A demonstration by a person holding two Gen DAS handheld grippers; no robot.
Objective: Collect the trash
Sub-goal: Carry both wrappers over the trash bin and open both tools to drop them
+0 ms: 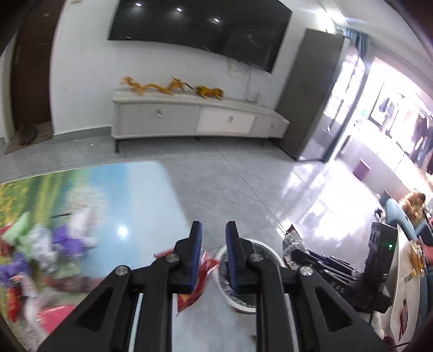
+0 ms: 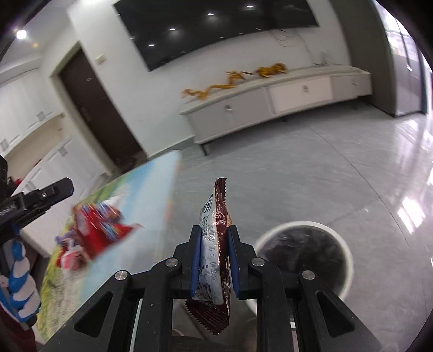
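In the left wrist view my left gripper (image 1: pixel 213 230) is shut on a crumpled red wrapper (image 1: pixel 189 299) that hangs by its left pad. It hovers past the table's corner, just short of a white bin (image 1: pixel 221 253) with a dark liner. My right gripper (image 2: pixel 213 241) is shut on a brown and silver snack packet (image 2: pixel 216 216), held upright on edge. The bin (image 2: pixel 297 224) stands on the floor to its right and a little ahead. More wrappers (image 1: pixel 67 235) lie blurred on the picture-printed table (image 1: pixel 135 189), among them a red one (image 2: pixel 100 224).
A gloved hand (image 2: pixel 19 270) carries the left gripper's body (image 2: pixel 40 195) at the left edge. Black equipment (image 1: pixel 324 265) sits right of the bin. A low white cabinet (image 1: pixel 200 119) and a wall screen (image 1: pixel 200 24) stand across the grey floor (image 2: pixel 324 168).
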